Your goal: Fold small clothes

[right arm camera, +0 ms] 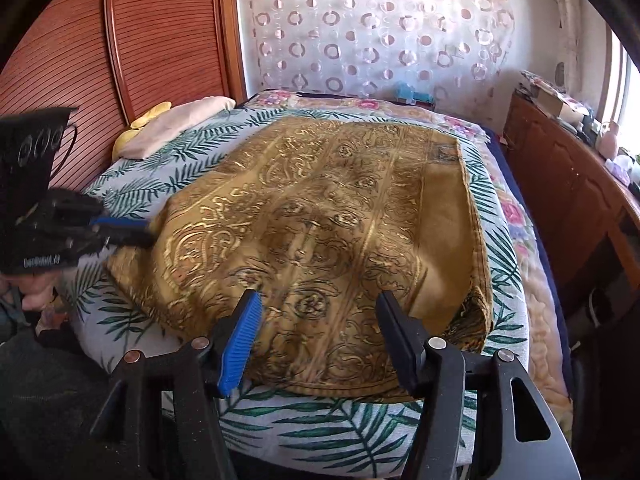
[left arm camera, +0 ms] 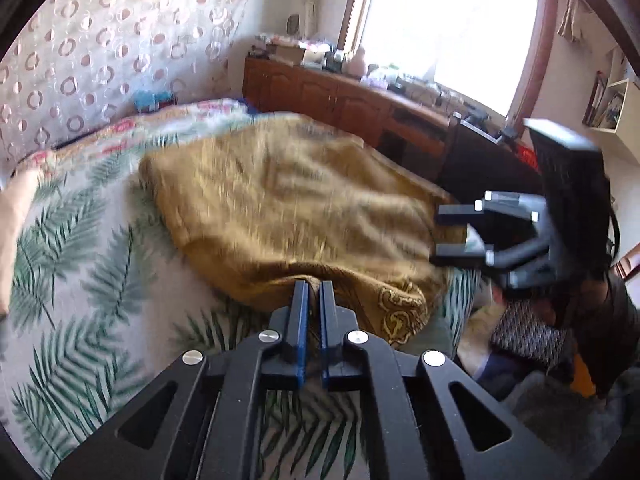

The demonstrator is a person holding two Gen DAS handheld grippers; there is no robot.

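Observation:
A gold-brown patterned cloth (right arm camera: 328, 216) lies spread on the palm-leaf bedspread (right arm camera: 336, 432); in the left wrist view the cloth (left arm camera: 288, 204) looks blurred. My left gripper (left arm camera: 314, 286) is shut on the cloth's near edge; it also shows in the right wrist view (right arm camera: 140, 232) at the cloth's left corner. My right gripper (right arm camera: 318, 304) is open, its jaws wide apart just above the cloth's near edge, holding nothing. It appears in the left wrist view (left arm camera: 448, 232) at the cloth's right side.
A cream pillow (right arm camera: 176, 124) lies at the bed's head by a wooden headboard (right arm camera: 120, 40). A wooden cabinet (left arm camera: 348, 96) with clutter stands under the window (left arm camera: 452, 20). A floral blanket (right arm camera: 516, 220) lies under the bedspread. Patterned items (left arm camera: 528, 336) lie beside the bed.

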